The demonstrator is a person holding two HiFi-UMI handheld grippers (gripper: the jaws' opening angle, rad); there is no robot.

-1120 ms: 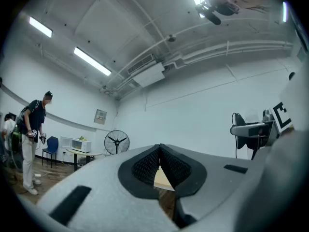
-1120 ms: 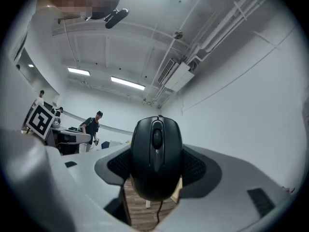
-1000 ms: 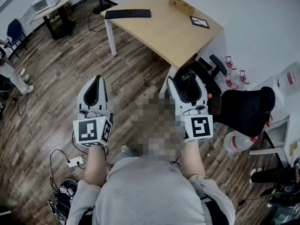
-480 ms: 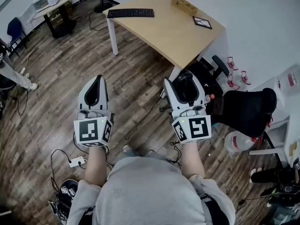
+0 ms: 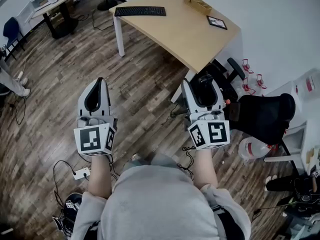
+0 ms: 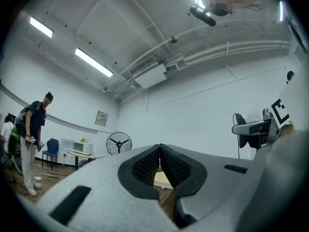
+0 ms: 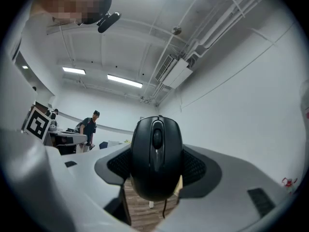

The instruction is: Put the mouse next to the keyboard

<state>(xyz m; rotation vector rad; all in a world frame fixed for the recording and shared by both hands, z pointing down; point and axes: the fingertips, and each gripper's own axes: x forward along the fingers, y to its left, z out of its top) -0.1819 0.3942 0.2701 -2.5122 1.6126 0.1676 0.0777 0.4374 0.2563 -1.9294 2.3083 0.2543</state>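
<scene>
A black wired mouse is clamped upright between the dark pads of my right gripper, its scroll wheel facing the camera. In the head view the mouse shows as a dark shape between the jaws, held above the floor near the wooden table's corner. The black keyboard lies on the far left end of that table, well ahead of both grippers. My left gripper is level with the right one over the wood floor, its jaws shut with nothing in them.
On the table stand a wooden box and a small framed picture. A black office chair is at my right. A power strip and cables lie on the floor. A person stands far left near a side table.
Both grippers have shifted slightly, the right one a little to the right, with the mouse still held. The person at the left has moved.
</scene>
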